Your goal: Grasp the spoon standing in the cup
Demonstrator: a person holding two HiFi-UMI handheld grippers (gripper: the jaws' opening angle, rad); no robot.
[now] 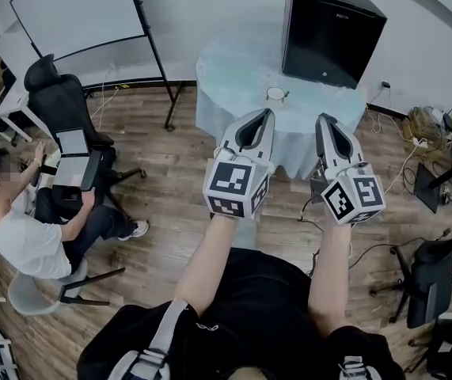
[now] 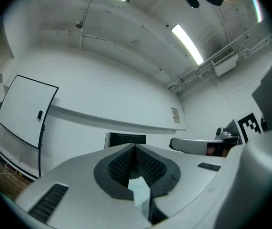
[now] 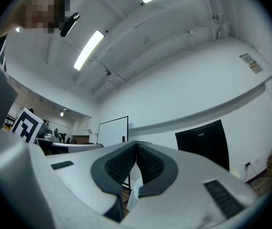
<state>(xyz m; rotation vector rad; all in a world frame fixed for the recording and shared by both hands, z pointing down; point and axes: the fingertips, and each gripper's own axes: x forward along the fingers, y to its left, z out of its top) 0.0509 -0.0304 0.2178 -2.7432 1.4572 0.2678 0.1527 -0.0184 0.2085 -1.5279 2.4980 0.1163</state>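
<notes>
A small white cup [image 1: 275, 93] stands on the round table [image 1: 233, 70], which is covered in pale blue cloth, in front of a black box [image 1: 328, 30]. The spoon in it is too small to make out clearly. My left gripper [image 1: 269, 112] is held out over the floor, its tip just short of the table's near edge and below the cup; its jaws meet with nothing between them. My right gripper [image 1: 321, 118] is beside it to the right, also shut and empty. Both gripper views look up at the wall; the cup is hidden there behind the left gripper [image 2: 135, 147] and the right gripper [image 3: 136, 143].
A whiteboard on a stand [image 1: 75, 10] is left of the table, with its legs near the cloth. A person [image 1: 28, 228] sits at the far left with a laptop, beside a black office chair [image 1: 59, 101]. Cables and equipment lie at the right [image 1: 423, 125].
</notes>
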